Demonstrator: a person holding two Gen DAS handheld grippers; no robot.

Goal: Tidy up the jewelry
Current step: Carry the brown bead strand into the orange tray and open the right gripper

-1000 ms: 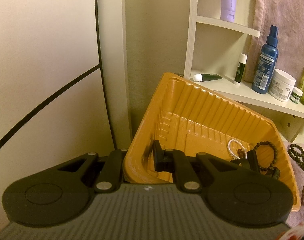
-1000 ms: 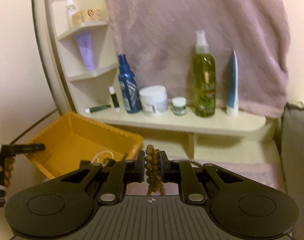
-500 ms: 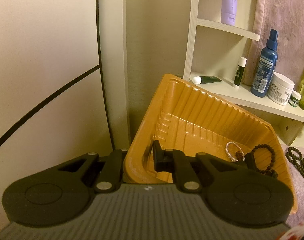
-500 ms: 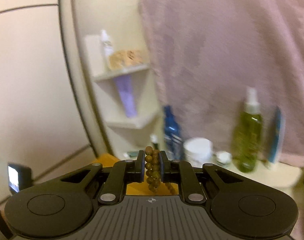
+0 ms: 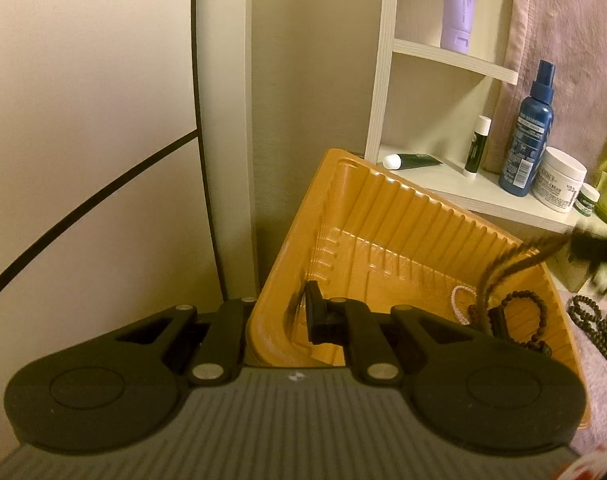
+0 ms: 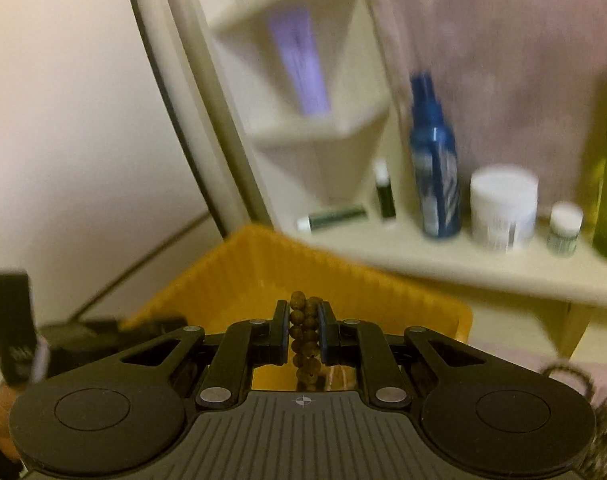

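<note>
Our right hand-held gripper [image 6: 305, 330] pinches a brown bead strand [image 6: 304, 336], hanging limp over the orange tray [image 5: 403, 216]. Our left hand-held gripper [image 5: 277, 326] clamps the tray's near wall, lower centre of its view. We judge the beads light, floppy and slippery; gripping several beads together looks safest. A pearl bracelet [image 5: 459, 304] lies inside.
</note>
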